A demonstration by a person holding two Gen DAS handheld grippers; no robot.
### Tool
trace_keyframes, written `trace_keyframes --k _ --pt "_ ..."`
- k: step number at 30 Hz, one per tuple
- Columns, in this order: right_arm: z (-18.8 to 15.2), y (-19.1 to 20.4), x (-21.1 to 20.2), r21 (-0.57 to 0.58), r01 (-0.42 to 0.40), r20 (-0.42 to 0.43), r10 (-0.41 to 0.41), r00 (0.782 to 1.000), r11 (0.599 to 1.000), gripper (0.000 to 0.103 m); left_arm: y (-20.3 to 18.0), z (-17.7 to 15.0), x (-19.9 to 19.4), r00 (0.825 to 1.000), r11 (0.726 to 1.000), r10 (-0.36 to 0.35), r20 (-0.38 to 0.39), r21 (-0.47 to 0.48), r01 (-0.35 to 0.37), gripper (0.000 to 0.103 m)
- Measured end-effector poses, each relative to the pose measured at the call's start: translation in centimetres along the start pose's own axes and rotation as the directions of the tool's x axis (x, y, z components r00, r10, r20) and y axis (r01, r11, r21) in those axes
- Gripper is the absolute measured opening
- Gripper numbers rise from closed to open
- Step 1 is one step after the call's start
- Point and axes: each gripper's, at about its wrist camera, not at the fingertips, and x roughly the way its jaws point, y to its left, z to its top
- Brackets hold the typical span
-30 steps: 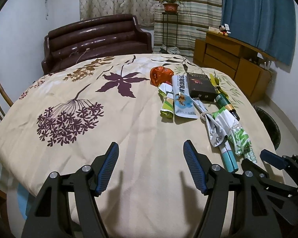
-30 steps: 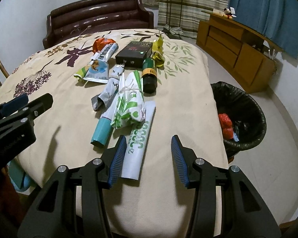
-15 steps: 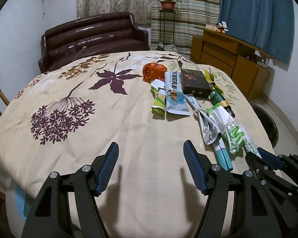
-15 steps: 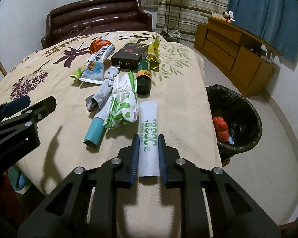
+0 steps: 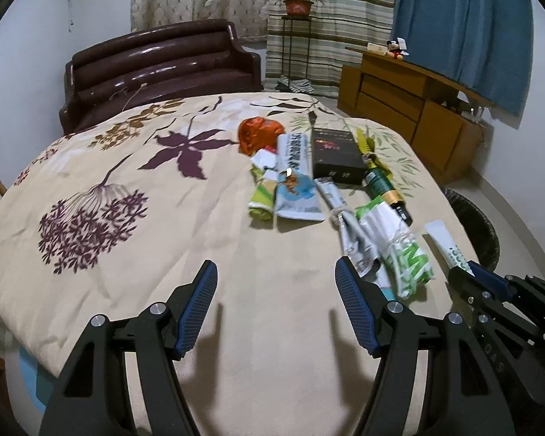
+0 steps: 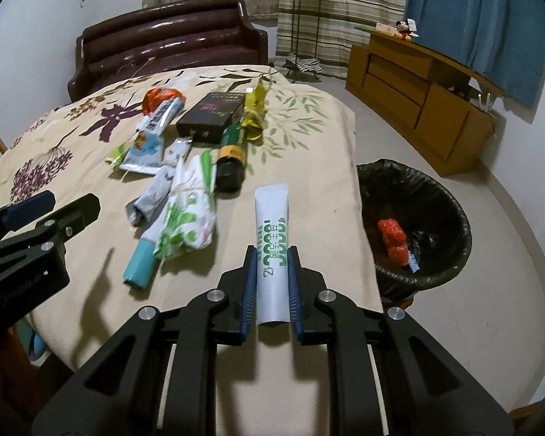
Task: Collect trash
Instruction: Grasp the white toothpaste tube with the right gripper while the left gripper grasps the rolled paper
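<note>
Closed now where it stood apart a second ago, the right gripper [image 6: 272, 283] has its blue pads pressed on both flanks of the white tube [image 6: 271, 250], which then lay loose between open fingers beside the crumpled green-and-white wrapper [image 6: 185, 214]. That tube is caught around its lower half and points away along the fingers, its flat crimped end toward the far side of the desk [image 6: 309, 167]; taking it lengthwise between the pads keeps a slim, slippery thing from rolling out sideways. Whether it is already clear of the cloth is hard to say from either view, though a shadow under its far end suggests a slight lift. Just off the desk's right edge sits the black-lined bin [image 6: 414, 218], mouth open and a red scrap already inside, so the grasp is made on the side nearest the drop. The left gripper [image 5: 276, 305] hangs over bare flowered cloth with its fingers wide and nothing between them, kept out of the other's way. Further along the desk the rest of the trash waits in a loose row: the teal tube [image 6: 140, 265], the dark green bottle [image 6: 230, 161], the black box [image 6: 210, 116] and the orange wrapper [image 6: 160, 98].
</note>
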Motion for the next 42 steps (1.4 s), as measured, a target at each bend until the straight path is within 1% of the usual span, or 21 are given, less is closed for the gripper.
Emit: trace_keyframes --k 7,12,16,21,24,28,30,33,34,35,37,38,40,41,42 --pt "0.8 -1.4 0.6 0.025 -0.003 0.008 0.003 1.000 1.000 0.016 -2.0 1.3 1.0 1.000 0.999 -0.019 -0.001 0.027 0.019 0.068" --pt "0.9 -2.2 1.1 0.043 -0.015 0.000 0.015 1.000 0.999 0.016 -3.1 1.8 2.1 1.000 0.999 -0.018 -0.013 0.050 0.018 0.068" --pt "0.9 -2.4 1.1 0.050 -0.025 0.000 0.026 1.000 0.998 0.017 -2.9 1.7 3.1 0.999 0.999 0.002 -0.040 0.054 0.000 0.068" --pt "1.0 -2.5 1.1 0.056 -0.037 -0.003 0.037 0.999 0.998 0.017 -1.8 1.4 3.5 0.998 0.999 0.029 -0.057 0.042 -0.026 0.068" --pt "1.0 -2.5 1.1 0.056 -0.037 -0.003 0.038 0.999 0.998 0.017 -1.8 1.5 3.7 0.998 0.999 0.023 -0.062 0.044 -0.021 0.068" --pt "1.0 -2.5 1.1 0.055 -0.036 -0.003 0.036 0.999 0.998 0.017 -2.6 1.9 4.1 0.999 0.997 0.000 -0.053 0.076 0.004 0.068" --pt "1.0 -2.5 1.2 0.056 -0.036 -0.004 0.037 0.999 0.998 0.017 -2.8 2.0 4.4 0.998 0.996 -0.014 -0.068 0.087 0.020 0.067" --pt "1.0 -2.6 1.2 0.058 -0.038 -0.007 0.039 0.999 0.998 0.017 -2.7 2.1 4.8 0.995 0.995 -0.041 -0.091 0.081 0.049 0.060" --pt "1.0 -2.6 1.2 0.058 -0.039 -0.008 0.039 0.999 0.998 0.017 -2.6 2.1 4.9 0.994 0.995 -0.049 -0.095 0.079 0.056 0.055" --pt "0.9 -2.5 1.3 0.058 -0.040 -0.010 0.040 0.999 0.998 0.017 -2.6 2.1 4.9 0.993 0.995 -0.057 -0.099 0.079 0.065 0.053" --pt "0.9 -2.5 1.4 0.054 -0.039 -0.010 0.039 0.999 0.998 0.017 -2.6 2.0 4.8 0.992 0.994 -0.074 -0.098 0.078 0.082 0.044" --pt "0.9 -2.4 1.4 0.053 -0.038 -0.010 0.038 0.999 0.998 0.017 -2.7 2.0 4.8 0.992 0.993 -0.079 -0.096 0.083 0.087 0.041" --pt "0.9 -2.4 1.4 0.054 -0.038 -0.010 0.038 0.999 0.998 0.017 -2.9 1.9 4.7 0.992 0.991 -0.084 -0.093 0.093 0.092 0.030" --pt "0.9 -2.4 1.4 0.054 -0.038 -0.010 0.039 0.999 0.998 0.017 -2.9 1.8 4.7 0.993 0.991 -0.080 -0.091 0.099 0.089 0.029" --pt "0.9 -2.4 1.4 0.053 -0.038 -0.010 0.039 0.999 0.998 0.017 -3.0 1.8 4.6 0.993 0.991 -0.081 -0.089 0.102 0.090 0.025"
